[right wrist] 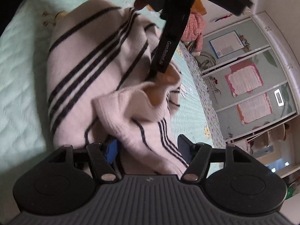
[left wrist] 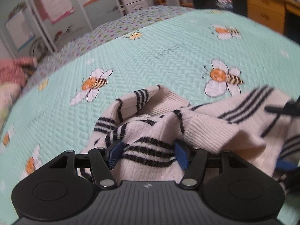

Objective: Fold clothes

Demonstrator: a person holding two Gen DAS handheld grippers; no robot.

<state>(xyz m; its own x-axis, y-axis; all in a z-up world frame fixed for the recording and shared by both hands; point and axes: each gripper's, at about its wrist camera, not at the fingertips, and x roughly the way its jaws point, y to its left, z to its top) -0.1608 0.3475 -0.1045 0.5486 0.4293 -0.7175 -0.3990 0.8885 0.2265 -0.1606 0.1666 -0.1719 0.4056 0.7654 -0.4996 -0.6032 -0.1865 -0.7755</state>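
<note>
Your left gripper [left wrist: 148, 154] has its blue fingers [left wrist: 115, 152] spread, with a fold of the striped sweater [left wrist: 202, 129] bunched between them. Your right gripper [right wrist: 148, 150] also has its fingers [right wrist: 110, 150] spread around sweater [right wrist: 90, 71] cloth. The sweater lies crumpled on the bee-print bed [left wrist: 150, 56], near both grippers.

Sweater [left wrist: 204, 131] blurred w/ motion, its right part cut off by frame edge in left wrist view. Left claw [left wrist: 148, 154] fingertips buried in knit, so grip can't be judged; same for right claw [right wrist: 149, 149]. Wardrobe posters [right wrist: 243, 80] too blurred to read. Bed quilt [left wrist: 150, 56] lettering illegible.
</note>
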